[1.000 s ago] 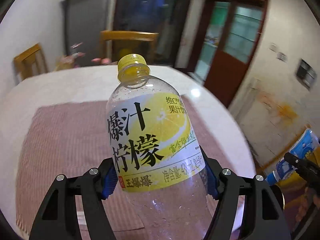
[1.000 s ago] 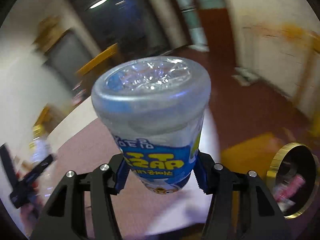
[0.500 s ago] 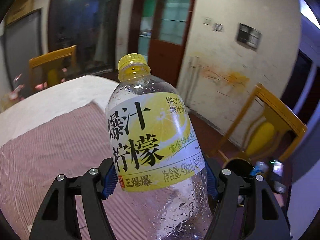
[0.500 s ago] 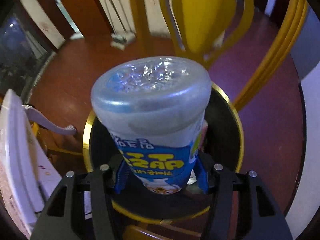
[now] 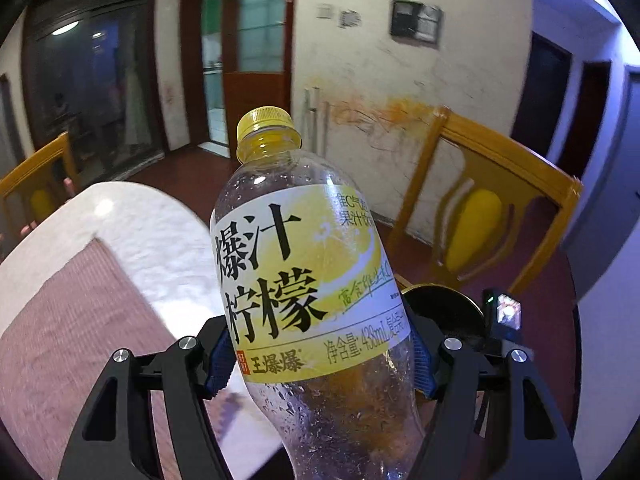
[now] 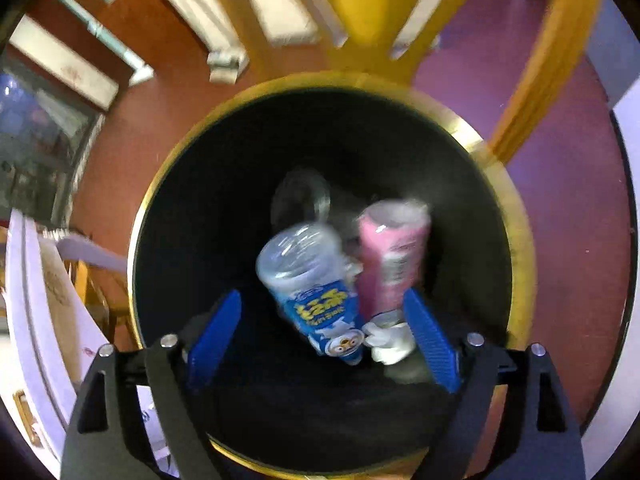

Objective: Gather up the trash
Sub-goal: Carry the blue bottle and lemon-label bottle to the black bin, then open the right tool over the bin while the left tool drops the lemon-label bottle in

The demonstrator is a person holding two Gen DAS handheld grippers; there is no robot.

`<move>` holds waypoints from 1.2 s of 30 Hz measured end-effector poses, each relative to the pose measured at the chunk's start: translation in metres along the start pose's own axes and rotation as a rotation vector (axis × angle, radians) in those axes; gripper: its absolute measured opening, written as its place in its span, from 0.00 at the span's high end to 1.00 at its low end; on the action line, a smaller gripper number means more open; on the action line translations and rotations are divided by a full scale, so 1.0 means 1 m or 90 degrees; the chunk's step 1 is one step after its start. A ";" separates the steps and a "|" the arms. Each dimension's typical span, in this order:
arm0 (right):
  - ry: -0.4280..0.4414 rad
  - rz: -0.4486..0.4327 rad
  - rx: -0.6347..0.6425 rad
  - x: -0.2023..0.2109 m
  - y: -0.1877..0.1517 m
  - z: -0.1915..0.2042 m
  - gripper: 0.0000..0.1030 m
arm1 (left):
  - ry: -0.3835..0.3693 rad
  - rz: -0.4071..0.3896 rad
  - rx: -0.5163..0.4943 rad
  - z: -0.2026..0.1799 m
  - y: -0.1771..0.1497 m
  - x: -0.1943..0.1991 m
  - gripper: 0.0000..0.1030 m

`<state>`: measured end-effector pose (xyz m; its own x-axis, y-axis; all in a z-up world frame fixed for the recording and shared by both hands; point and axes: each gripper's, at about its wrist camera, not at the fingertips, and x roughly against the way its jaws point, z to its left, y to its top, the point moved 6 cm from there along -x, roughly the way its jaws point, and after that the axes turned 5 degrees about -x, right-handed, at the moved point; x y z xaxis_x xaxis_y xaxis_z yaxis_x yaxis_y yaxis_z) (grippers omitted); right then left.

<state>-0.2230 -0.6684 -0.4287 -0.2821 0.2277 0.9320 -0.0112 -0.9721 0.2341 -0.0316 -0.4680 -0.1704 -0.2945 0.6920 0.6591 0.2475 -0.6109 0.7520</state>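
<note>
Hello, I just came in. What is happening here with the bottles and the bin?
A person is collecting trash with a handheld tool in each hand. The right tool is over the round black bin with the gold rim, its jaws opening; the blue-labelled bottle is loose between them, beside a pink bottle already inside. The left tool grips a lemon drink bottle, not yet over the bin.

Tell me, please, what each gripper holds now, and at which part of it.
The left gripper holds the lemon drink bottle at its lower label. The right gripper holds nothing; its jaws are opening.
</note>
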 end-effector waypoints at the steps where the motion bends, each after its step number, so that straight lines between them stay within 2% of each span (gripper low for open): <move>1: 0.010 -0.024 -0.011 0.013 0.002 -0.007 0.18 | -0.009 0.003 -0.009 -0.008 0.001 -0.006 0.34; 5: 0.027 -0.106 -0.046 0.056 0.009 -0.035 0.17 | -0.063 0.026 -0.038 -0.053 -0.001 -0.040 0.34; 6: 0.031 -0.115 -0.050 0.054 0.022 -0.041 0.17 | -0.079 0.033 -0.048 -0.068 -0.002 -0.051 0.34; 9: 0.042 -0.150 -0.068 0.077 0.021 -0.064 0.17 | -0.086 0.040 -0.078 -0.103 -0.007 -0.081 0.34; 14: 0.065 -0.161 -0.090 0.082 0.022 -0.081 0.17 | -0.130 0.099 -0.107 -0.157 -0.023 -0.143 0.34; 18: 0.082 -0.155 -0.097 0.079 0.021 -0.081 0.17 | -0.156 0.171 -0.150 -0.195 -0.049 -0.197 0.34; 22: 0.098 -0.153 -0.094 0.082 0.015 -0.078 0.17 | -0.156 0.236 -0.183 -0.214 -0.072 -0.230 0.34; 23: 0.101 -0.152 -0.095 0.082 0.014 -0.077 0.17 | -0.160 0.270 -0.187 -0.218 -0.080 -0.240 0.34; 25: 0.104 -0.151 -0.096 0.088 0.013 -0.078 0.17 | -0.168 0.302 -0.183 -0.221 -0.085 -0.249 0.33; 30: 0.112 -0.153 -0.092 0.092 0.013 -0.072 0.17 | -0.157 0.332 -0.196 -0.224 -0.092 -0.261 0.30; 33: 0.115 -0.153 -0.086 0.093 0.013 -0.066 0.17 | -0.156 0.329 -0.198 -0.225 -0.092 -0.261 0.21; 36: 0.118 -0.151 -0.082 0.093 0.012 -0.060 0.17 | -0.157 0.326 -0.203 -0.226 -0.089 -0.258 0.20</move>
<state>-0.3067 -0.6623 -0.3558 -0.4272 0.4459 0.7866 -0.2160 -0.8951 0.3900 -0.1859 -0.6790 -0.4097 0.0176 0.3270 0.9449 0.0031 -0.9450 0.3270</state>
